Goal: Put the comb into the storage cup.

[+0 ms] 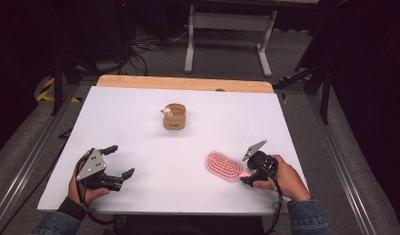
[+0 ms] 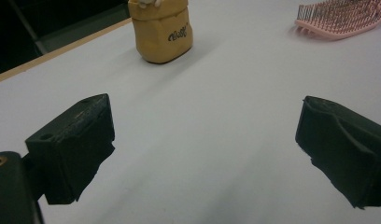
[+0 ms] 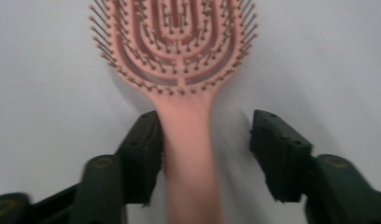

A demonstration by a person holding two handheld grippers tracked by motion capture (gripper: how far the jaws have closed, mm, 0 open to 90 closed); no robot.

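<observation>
Pink hairbrush (image 1: 223,166) lies bristles-up on the white bench (image 1: 139,127), near right. Likely light, stiff plastic; the smooth handle is the place to hold.

Right tongs (image 3: 205,154) straddle the handle: one pad touching, the other clear, not clamped.

Left tongs (image 2: 205,149) wide apart, empty.

Tan pouch (image 2: 163,30) carries script, unreadable.

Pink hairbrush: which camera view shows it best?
The right gripper view: the hairbrush sits close up, bristles up, its handle between the right claw jaws. The high view shows it small by the right hand. The left gripper view catches just part of its head, far off.
</observation>
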